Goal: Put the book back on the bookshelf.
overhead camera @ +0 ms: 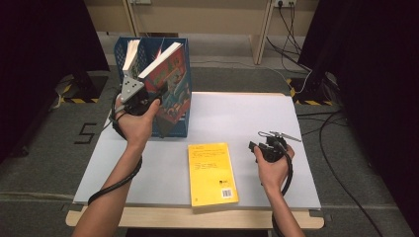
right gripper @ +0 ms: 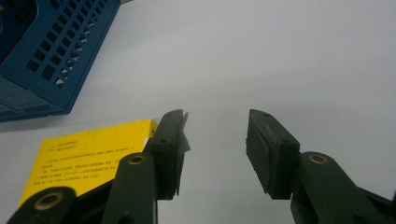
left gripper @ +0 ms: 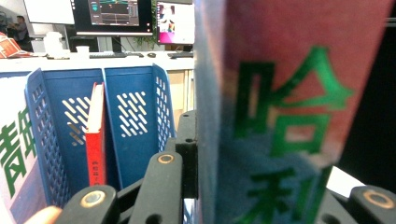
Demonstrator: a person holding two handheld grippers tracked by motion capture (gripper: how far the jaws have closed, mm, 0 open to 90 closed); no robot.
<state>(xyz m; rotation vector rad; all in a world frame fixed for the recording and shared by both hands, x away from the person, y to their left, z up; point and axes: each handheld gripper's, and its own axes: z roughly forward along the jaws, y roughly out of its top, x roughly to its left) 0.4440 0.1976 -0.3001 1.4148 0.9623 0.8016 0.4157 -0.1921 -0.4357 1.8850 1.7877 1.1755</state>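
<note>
A thick book (overhead camera: 170, 79) with a red and blue cover is tilted against the front of a blue file rack (overhead camera: 173, 129) at the table's back left. My left gripper (overhead camera: 162, 95) is shut on it. In the left gripper view the book's spine (left gripper: 280, 93), with green characters, sits between the jaws of the left gripper (left gripper: 261, 177). A yellow book (overhead camera: 211, 173) lies flat near the table's front edge. Just right of it, my right gripper (overhead camera: 267, 139) is low over the table. Its jaws stand open with nothing between them, as the right gripper (right gripper: 215, 140) view shows.
The rack (left gripper: 135, 116) holds a thin red book (left gripper: 95, 140) in one slot and a white book (overhead camera: 131, 52) further left. The white table mat (overhead camera: 247, 113) stretches to the right of the rack. The yellow book (right gripper: 88, 154) and a rack corner (right gripper: 51, 51) lie left of the right jaws.
</note>
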